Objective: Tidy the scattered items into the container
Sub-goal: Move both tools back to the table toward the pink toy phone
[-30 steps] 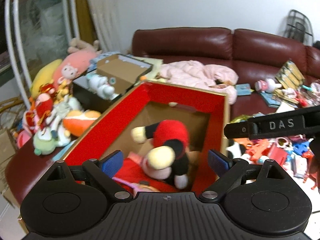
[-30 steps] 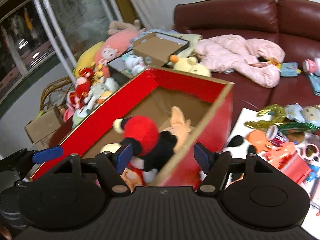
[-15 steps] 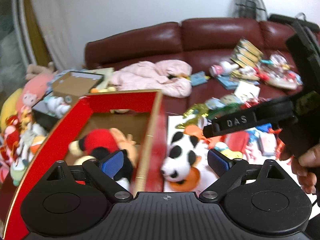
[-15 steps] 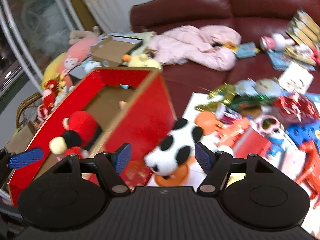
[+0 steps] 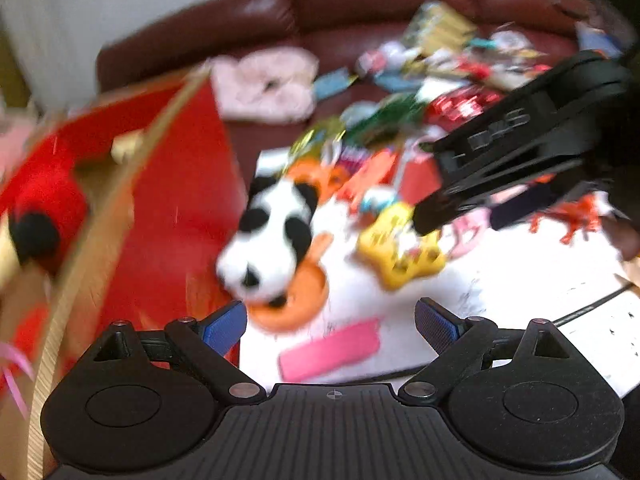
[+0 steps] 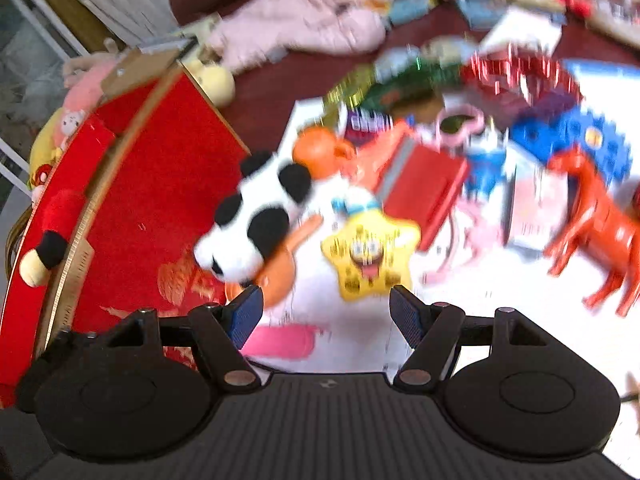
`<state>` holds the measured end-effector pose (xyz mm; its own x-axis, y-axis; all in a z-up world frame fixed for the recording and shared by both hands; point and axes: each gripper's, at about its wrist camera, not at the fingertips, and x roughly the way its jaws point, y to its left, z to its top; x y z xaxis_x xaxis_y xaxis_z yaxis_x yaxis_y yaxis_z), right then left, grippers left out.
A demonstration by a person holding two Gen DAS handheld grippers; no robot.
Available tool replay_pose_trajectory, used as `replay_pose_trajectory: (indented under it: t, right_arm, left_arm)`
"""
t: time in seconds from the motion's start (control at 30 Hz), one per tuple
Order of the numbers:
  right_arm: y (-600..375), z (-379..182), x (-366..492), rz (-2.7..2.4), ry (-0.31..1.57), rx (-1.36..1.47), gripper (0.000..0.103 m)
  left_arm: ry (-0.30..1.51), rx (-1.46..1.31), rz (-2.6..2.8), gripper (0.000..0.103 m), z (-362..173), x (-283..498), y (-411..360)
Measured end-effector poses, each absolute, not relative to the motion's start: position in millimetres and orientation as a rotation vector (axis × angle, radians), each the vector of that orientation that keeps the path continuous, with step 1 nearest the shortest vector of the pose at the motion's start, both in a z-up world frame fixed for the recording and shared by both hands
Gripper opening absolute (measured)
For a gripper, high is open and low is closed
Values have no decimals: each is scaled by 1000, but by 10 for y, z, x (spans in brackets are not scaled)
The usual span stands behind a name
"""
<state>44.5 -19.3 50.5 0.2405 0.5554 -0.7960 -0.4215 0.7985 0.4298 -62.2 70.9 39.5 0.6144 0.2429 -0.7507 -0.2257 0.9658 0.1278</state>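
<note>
Both grippers, the left gripper point(image 5: 330, 322) and the right gripper point(image 6: 326, 308), are held wide open and empty; at centre frame, the panda plush point(image 6: 256, 220) could be mis-grasped, its orange dish point(image 6: 276, 270) being snagged instead.

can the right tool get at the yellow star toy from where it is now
Probably yes. The right tool is open and empty, and the star toy lies just ahead on the white surface, uncovered; the panda sits beside it, not across it.

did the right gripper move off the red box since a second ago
Yes. A second ago the right gripper hung over the red box, framing the plush inside; now it has swung right and down over the white floor, jaws open, before the panda plush.
</note>
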Motion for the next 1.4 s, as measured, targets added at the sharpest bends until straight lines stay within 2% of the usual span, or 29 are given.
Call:
replay_pose_trajectory:
  t: [0.1, 0.7, 0.8, 1.27, 1.33, 1.4]
  right_arm:
    - [-115, 406, 443, 675, 1197, 109, 75]
    - [269, -34, 499, 716, 1371, 57, 73]
    - [358, -107, 537, 722, 1422, 93, 70]
    - [521, -327, 591, 712, 1503, 104, 69]
    - [473, -341, 613, 698, 1498, 100, 65]
    - [404, -349, 649, 676, 1484, 89, 57]
  left_arm:
    - [899, -64, 295, 97, 240, -652, 779]
    - [926, -137, 282, 97, -460, -485, 1111]
    - [919, -153, 275, 97, -539, -465, 1154]
    - [871, -190, 152, 99, -721, -361, 1147]
    - [875, -155, 133, 99, -727, -340, 1075]
    - [880, -126, 113, 98, -729, -320, 1001]
